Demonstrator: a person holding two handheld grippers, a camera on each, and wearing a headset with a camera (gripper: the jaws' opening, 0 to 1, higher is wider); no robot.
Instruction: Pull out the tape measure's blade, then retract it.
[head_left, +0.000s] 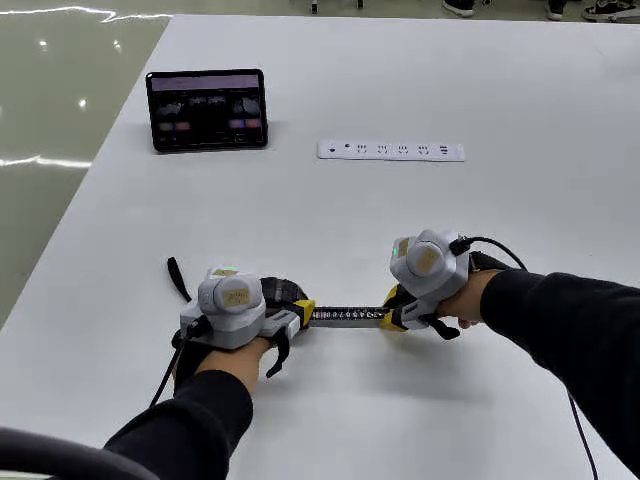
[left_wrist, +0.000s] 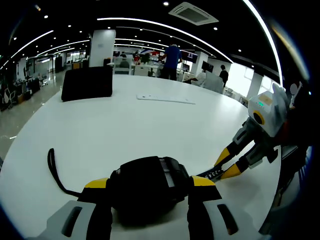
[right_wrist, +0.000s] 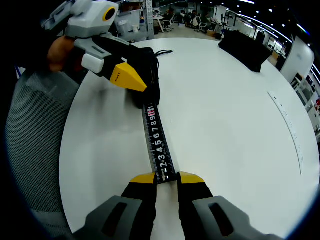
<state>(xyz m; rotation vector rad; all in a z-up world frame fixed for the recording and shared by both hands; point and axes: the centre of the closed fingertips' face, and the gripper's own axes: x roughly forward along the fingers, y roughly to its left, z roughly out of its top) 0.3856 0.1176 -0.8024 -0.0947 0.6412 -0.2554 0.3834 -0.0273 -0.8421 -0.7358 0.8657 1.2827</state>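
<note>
Here the blade (right_wrist: 159, 145) is held stretched low over the table (head_left: 450, 80).
The case (left_wrist: 149, 192) is clamped by the left gripper (head_left: 300, 313), the blade's end pinched by the facing right gripper (head_left: 390, 316); numerals are legible in the right gripper view.

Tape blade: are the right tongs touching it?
Touching. The right gripper view shows the right tongs closed on the end of the tape blade, yellow tips pinching it.
</note>
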